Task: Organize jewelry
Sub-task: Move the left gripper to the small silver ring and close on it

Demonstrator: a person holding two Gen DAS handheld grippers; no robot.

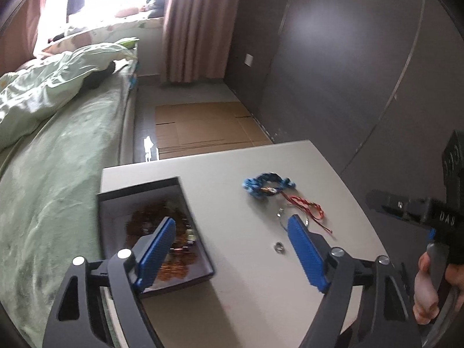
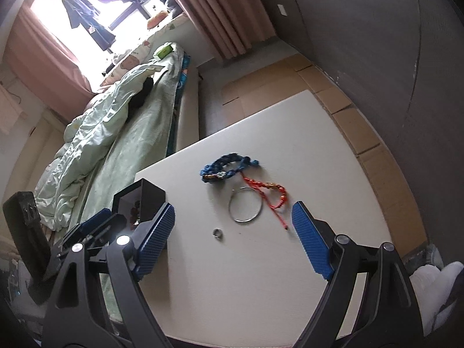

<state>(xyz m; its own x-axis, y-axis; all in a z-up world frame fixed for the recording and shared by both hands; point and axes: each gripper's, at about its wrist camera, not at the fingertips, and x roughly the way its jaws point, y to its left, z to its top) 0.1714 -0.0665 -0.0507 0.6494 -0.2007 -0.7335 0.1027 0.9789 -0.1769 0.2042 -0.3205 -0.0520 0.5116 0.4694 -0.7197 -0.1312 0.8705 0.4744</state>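
My left gripper (image 1: 229, 233) and right gripper (image 2: 233, 217) gape, empty, above the table (image 2: 290, 275); a dark box (image 1: 116, 203) sits at its bed-side edge; blue bracelet (image 2: 229, 166), red cord (image 2: 269, 191), bangle (image 2: 245, 206) and ring (image 2: 218, 234) lie mid-table; bare tabletop nearer me.

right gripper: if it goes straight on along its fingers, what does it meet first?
Probably the small silver ring, which lies nearest ahead between the open right gripper fingers, then the thin silver bangle. Nothing is held. Depth is unclear, so it may touch the bare white tabletop first.

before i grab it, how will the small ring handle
The ring is small and low on the smooth table, so wide pads may struggle to pinch it. It looks like hard metal, probably stiff and light. Nudged, it would likely skid or roll.
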